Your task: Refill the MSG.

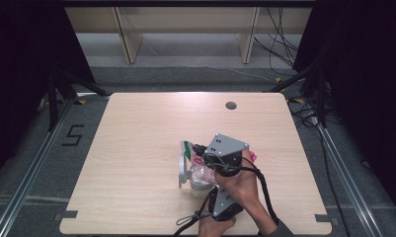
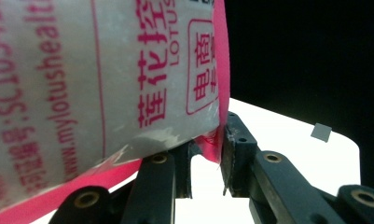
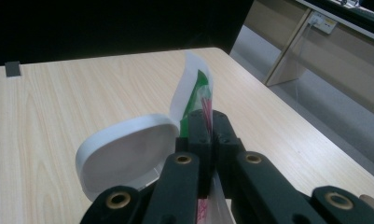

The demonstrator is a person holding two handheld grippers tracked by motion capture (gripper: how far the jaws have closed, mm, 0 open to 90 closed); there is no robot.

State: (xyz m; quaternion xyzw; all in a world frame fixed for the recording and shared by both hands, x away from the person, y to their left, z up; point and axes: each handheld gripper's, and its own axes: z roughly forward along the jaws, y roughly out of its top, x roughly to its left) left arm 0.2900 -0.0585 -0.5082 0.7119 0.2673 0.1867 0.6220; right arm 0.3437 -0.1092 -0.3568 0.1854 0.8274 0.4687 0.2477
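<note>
The translucent plastic packet with pink edge and red print [image 2: 105,79] hangs above the wooden table [image 1: 136,123], pinched by both grippers: left gripper [image 2: 208,154], right gripper [image 3: 208,140]. Beside it stands a white plastic hinged lid [image 3: 124,154]. Pulling unevenly could tear it, I'd guess.

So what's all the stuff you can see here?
Table: one, light wood, middle of the high view.
Bag: one, clear plastic with pink edge and red print, held between both grippers.
White container: one, lid flipped open, on the table beside the bag.
Shelving: one, pale wood, behind the table.
Left gripper: one, black, pinching the bag's pink edge.
Right gripper: one, black, shut on the bag.
Hand: holding a gripper, bottom of the high view.
</note>
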